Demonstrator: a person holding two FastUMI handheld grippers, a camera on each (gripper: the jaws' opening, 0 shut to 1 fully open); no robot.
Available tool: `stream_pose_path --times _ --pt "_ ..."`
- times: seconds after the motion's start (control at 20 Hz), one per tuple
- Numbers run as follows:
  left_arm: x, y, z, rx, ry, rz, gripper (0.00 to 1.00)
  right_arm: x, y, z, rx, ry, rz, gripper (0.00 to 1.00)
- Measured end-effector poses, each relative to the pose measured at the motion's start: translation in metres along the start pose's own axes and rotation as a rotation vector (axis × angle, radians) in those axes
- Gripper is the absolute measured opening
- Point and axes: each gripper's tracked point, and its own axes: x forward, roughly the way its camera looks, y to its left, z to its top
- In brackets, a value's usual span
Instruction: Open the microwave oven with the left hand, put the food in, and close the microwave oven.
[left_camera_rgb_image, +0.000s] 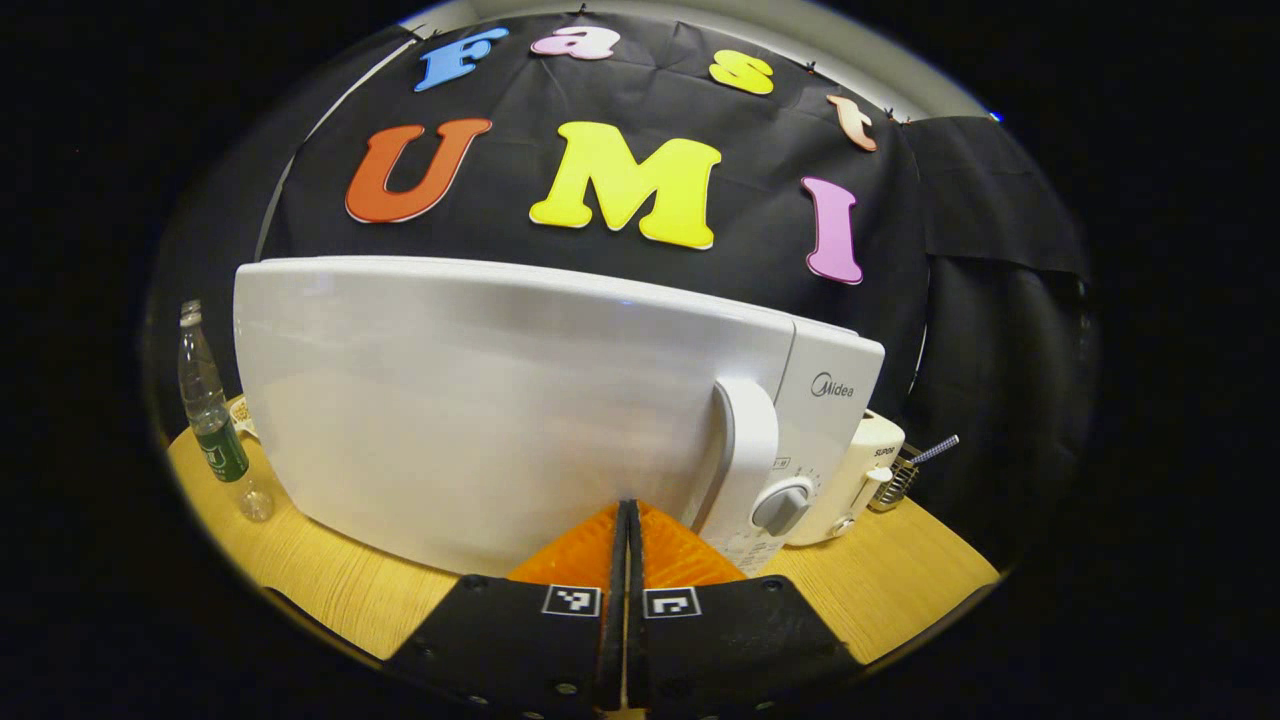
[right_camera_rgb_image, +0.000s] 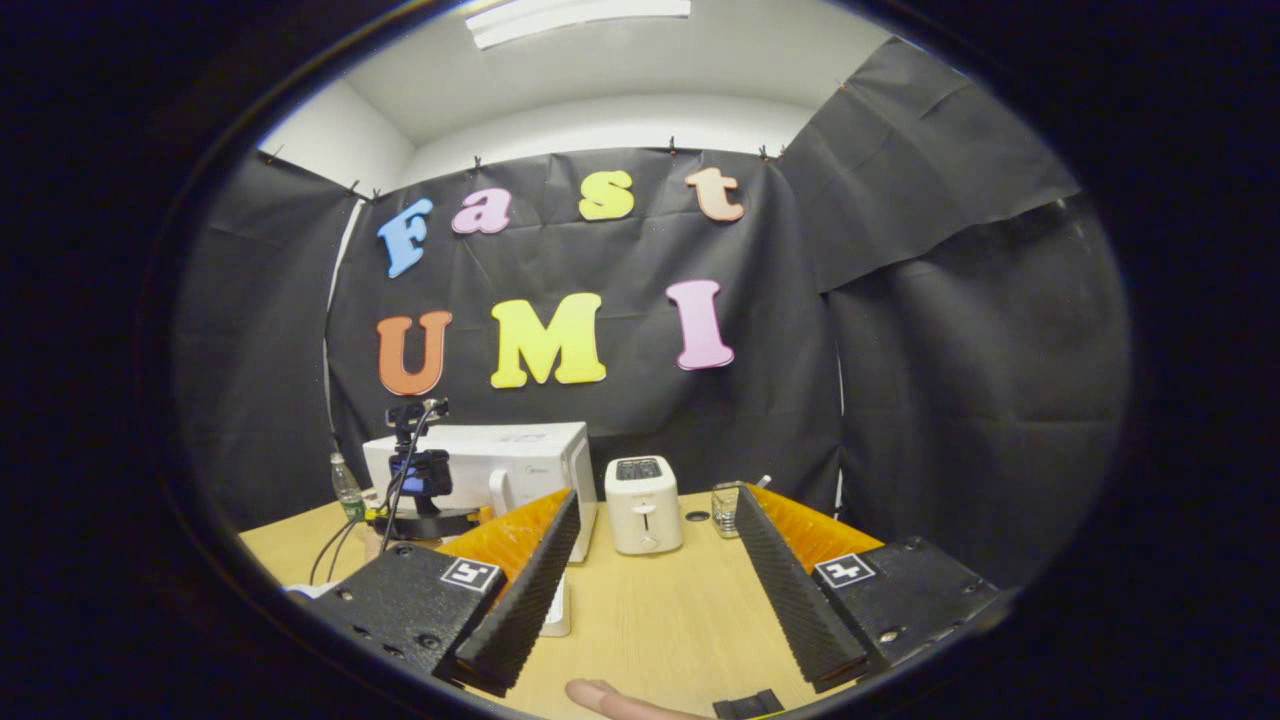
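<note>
Two grippers: left gripper (left_camera_rgb_image: 627, 560) jaws closed, empty, facing shut microwave (left_camera_rgb_image: 520, 400); vertical door handle (left_camera_rgb_image: 745, 455) just right of tips, centre-right frame. Right gripper (right_camera_rgb_image: 645, 570) jaws wide open, well back.

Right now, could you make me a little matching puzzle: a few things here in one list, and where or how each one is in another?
Things:
1. microwave
2. bottle
3. toaster
4. left gripper

States or places:
A. fingers closed together
B. door closed
C. right of the microwave
D. left of the microwave

Pairs: 1-B, 2-D, 3-C, 4-A
</note>
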Motion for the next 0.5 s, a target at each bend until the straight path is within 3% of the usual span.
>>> stream_pose_path --times 0.05,0.1,0.25,0.3,0.45,0.5 --pt "-0.013 -0.011 -0.002 -0.029 0.023 -0.05 0.01 -0.006 0.004 0.002 -0.01 -0.002 -0.005 0.99" --pt "-0.024 -0.009 0.003 -0.037 0.022 -0.051 0.01 -0.011 0.007 0.007 -0.022 -0.007 -0.009 0.87" --pt "-0.08 -0.007 0.025 0.02 -0.052 -0.034 0.49 -0.025 0.022 0.015 -0.034 -0.006 -0.002 0.88" --pt "-0.097 -0.002 0.032 0.038 -0.069 -0.003 0.31 -0.028 0.027 0.017 -0.041 -0.005 -0.001 0.88" --pt "-0.146 0.003 0.05 0.061 -0.111 0.054 0.45 -0.035 0.042 0.024 -0.058 -0.012 0.002 0.87" --pt "-0.159 0.006 0.054 0.066 -0.12 0.085 0.69 -0.039 0.049 0.027 -0.062 -0.016 0.009 0.87"
